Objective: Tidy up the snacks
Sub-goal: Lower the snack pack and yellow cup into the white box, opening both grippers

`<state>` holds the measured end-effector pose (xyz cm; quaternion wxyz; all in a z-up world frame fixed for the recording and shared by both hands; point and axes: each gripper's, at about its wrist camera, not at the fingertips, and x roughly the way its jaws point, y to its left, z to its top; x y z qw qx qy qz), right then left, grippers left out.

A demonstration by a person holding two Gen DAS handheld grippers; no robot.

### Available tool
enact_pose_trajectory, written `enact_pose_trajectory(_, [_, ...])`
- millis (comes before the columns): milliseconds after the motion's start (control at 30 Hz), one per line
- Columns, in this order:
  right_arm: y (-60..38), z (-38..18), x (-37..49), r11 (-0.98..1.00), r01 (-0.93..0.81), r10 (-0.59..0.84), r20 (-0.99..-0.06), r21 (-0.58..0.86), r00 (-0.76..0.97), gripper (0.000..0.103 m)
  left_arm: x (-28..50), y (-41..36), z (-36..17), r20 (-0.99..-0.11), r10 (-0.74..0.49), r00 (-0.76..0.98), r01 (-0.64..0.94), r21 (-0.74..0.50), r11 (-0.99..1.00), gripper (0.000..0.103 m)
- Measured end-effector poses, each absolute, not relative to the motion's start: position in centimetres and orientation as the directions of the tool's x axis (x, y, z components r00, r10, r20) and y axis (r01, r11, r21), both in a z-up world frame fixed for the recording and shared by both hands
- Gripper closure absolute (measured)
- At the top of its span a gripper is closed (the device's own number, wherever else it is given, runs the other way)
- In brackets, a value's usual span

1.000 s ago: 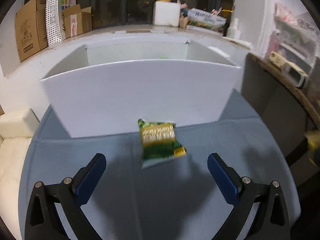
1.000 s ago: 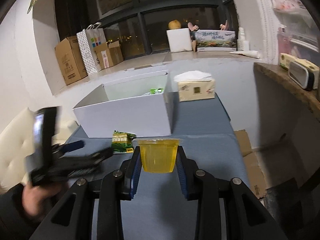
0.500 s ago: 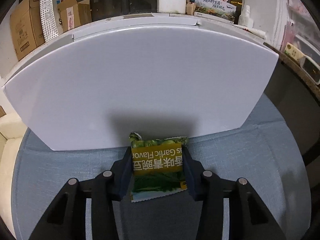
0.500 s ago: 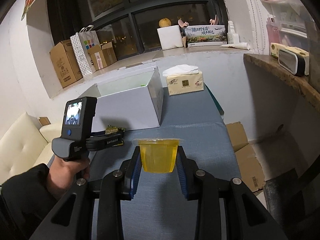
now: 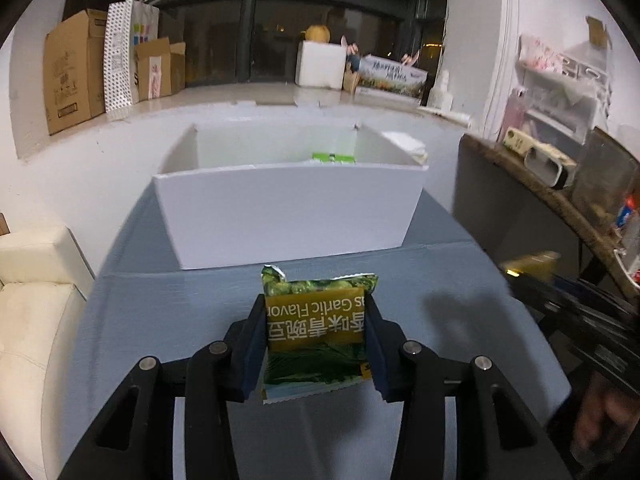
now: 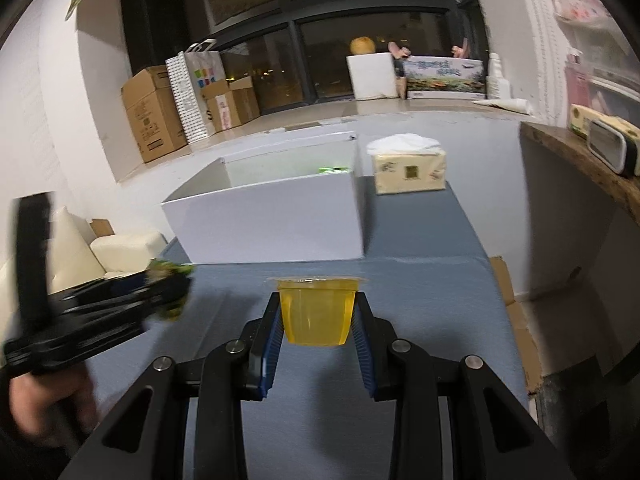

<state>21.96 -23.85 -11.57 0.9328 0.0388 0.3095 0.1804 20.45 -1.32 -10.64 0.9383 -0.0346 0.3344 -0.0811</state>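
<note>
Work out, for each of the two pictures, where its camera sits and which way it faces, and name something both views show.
Left wrist view: sits on the left hand-held gripper, looking forward and down past its green snack packet at the white box; the right one shows blurred at the right edge.
Right wrist view: sits on the right hand-held gripper, clamping a yellow jelly cup, facing the box and tissue pack; a hand shows at left.
Shared: box, blue table, windowsill cartons.
</note>
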Motion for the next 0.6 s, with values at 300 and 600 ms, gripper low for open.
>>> enact_pose_trajectory(300, [-19.4, -8.9, 27.1, 0.912, -0.381, 0.402, -0.532, 0.155, 0.745, 0.067, 24.6, 3.5, -7.1, -0.559, -0.157, 0.814, 0.091, -0.145, 0.985, 0.055])
enact_pose_trajectory(600, [-15.4, -6.9, 39.0, 0.908, -0.388, 0.405, -0.569, 0.158, 0.716, 0.067, 38.0, 4.9, -5.3, -0.585, -0.13, 0.801, 0.077, -0.115, 0.99, 0.055])
